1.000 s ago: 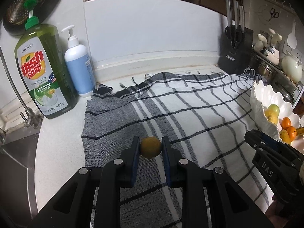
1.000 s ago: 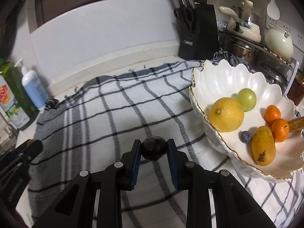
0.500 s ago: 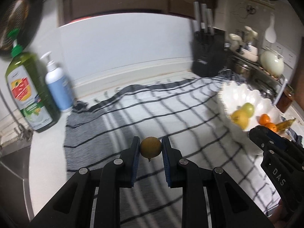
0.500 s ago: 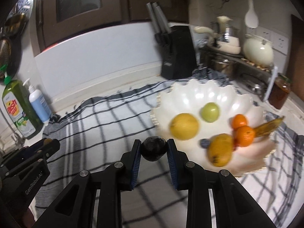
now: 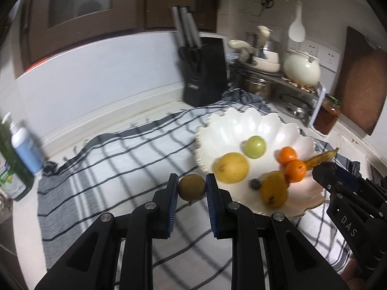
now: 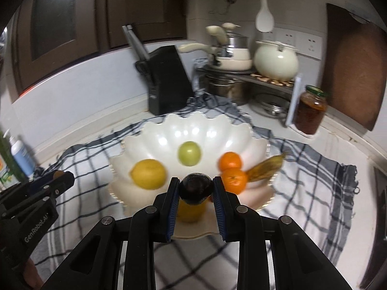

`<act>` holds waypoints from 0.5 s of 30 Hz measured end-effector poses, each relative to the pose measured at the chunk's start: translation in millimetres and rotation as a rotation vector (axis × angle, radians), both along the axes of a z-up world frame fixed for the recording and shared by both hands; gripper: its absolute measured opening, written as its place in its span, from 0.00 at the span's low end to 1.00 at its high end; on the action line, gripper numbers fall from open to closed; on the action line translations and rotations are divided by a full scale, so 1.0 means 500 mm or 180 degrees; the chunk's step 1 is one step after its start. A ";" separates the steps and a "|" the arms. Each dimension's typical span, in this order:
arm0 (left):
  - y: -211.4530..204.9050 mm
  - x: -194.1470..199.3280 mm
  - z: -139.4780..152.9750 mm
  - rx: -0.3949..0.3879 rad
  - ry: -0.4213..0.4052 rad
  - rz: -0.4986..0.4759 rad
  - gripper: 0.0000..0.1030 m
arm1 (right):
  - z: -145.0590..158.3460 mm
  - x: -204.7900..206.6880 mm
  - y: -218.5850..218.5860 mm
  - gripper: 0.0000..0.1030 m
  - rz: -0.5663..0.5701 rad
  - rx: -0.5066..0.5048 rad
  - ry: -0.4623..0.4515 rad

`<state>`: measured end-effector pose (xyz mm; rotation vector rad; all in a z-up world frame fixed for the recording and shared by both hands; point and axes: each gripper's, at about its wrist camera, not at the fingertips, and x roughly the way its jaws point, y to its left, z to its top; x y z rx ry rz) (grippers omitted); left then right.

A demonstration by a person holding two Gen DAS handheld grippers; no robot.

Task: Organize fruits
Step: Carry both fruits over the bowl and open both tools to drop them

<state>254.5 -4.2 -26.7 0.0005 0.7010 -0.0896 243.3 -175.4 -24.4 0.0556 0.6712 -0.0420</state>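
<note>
Fruit count: two pieces are held and seven lie in the bowl (image 6: 150, 130). The left tool (image 5: 192, 189) is clamped on one small brownish-yellow fruit (image 5: 192, 188), its blue pads pressing both sides. The right tool (image 6: 196, 189) is clamped in the same way on one dark round fruit (image 6: 195, 188).

The bowl is white, scalloped and gold-rimmed. It contains one large yellow fruit (image 6: 148, 174), one green fruit (image 6: 189, 153), two oranges (image 6: 230, 161) touching each other, one banana (image 6: 264, 168) lying over the right rim, one yellow-orange elongated fruit (image 5: 273, 192) and one small blue berry (image 5: 254, 184). In the right wrist view the elongated fruit is mostly hidden behind the dark fruit, and the berry cannot be seen.

The bowl stands on one checked grey-and-white cloth (image 6: 302, 164) spread over a white table (image 5: 26, 217). At the left edge of the table stand two pump bottles, one green (image 5: 9, 171) and one blue (image 5: 25, 149). Along the back edge stand one black knife block (image 5: 204, 72), a metal rack holding cream cookware and steel pots, and one jar (image 6: 310, 111) with a green lid. The wall behind is white, with dark cabinets above.

In the left wrist view the brownish fruit sits just outside the bowl's left rim, beside the yellow fruit. In the right wrist view the dark fruit is over the bowl's near side, between the yellow fruit and the nearer orange. Both views are motion-blurred.
</note>
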 end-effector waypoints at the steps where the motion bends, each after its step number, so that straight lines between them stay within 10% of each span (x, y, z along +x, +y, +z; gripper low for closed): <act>1: -0.010 0.005 0.000 0.0000 0.0003 -0.0029 0.23 | 0.000 0.001 -0.010 0.28 -0.0019 0.0001 0.0003; 15: -0.121 0.071 -0.038 -0.0015 0.0213 -0.0377 0.23 | -0.030 0.033 -0.093 0.28 -0.0099 0.0010 0.0175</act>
